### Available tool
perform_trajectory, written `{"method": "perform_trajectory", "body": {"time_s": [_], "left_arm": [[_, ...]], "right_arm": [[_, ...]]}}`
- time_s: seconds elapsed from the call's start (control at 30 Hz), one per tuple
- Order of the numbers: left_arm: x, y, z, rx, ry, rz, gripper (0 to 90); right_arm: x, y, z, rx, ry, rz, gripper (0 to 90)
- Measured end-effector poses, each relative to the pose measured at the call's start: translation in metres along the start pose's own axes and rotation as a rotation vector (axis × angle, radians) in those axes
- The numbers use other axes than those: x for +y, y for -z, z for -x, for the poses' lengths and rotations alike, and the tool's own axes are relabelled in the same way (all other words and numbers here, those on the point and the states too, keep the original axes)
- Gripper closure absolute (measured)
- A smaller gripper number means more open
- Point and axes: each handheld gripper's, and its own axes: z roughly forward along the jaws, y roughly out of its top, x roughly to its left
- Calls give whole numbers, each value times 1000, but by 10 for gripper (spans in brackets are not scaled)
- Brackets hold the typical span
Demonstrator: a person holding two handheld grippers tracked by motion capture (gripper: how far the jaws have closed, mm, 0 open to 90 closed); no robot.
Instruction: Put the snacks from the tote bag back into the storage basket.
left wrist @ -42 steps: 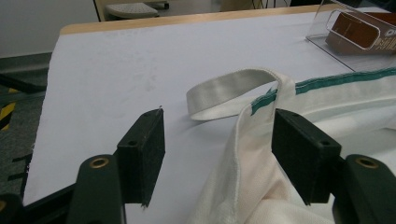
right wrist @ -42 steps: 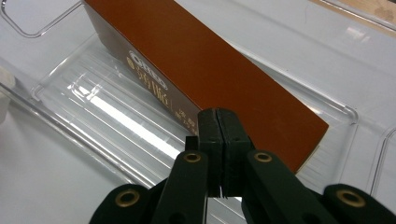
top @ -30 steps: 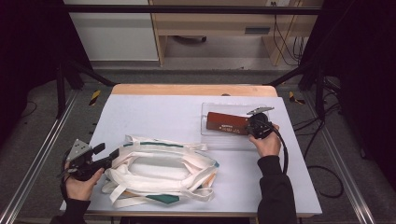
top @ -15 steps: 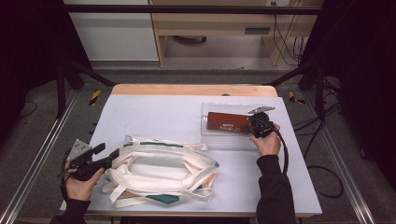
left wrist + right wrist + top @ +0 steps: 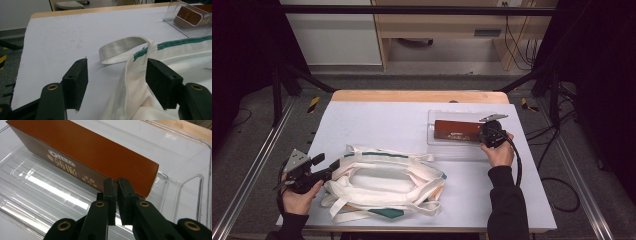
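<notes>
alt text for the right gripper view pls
The right gripper, jaws nearly closed with a thin gap, points at the near end of a brown Oreo box. The box lies in a clear plastic tray.

White cloth bag (image 5: pixel 384 182) with green trim lies crumpled, mouth open, on the table's near left. Brown Oreo box (image 5: pixel 457 130) rests flat on its long side inside the clear plastic tray (image 5: pixel 452 148), far right.
</notes>
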Motion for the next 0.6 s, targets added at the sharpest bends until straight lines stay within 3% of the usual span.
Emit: {"method": "perform_trajectory", "body": {"time_s": [0.2,0.33,0.47,0.53,0.6], "left_arm": [[1,2,0,-3,0,8,342],[1,2,0,-9,-2,10,337],[2,1,2,-14,-12,10,326],[2,1,2,-15,-13,8,322],[2,1,2,-16,-13,6,315]], "right_arm": [[0,9,-2,16,-5,39,827],[1,30,-9,30,3,97,771],[-3,50,-15,50,-38,176,686],[-7,59,-19,42,-32,189,617],[-14,67,-23,37,-37,241,559]]}}
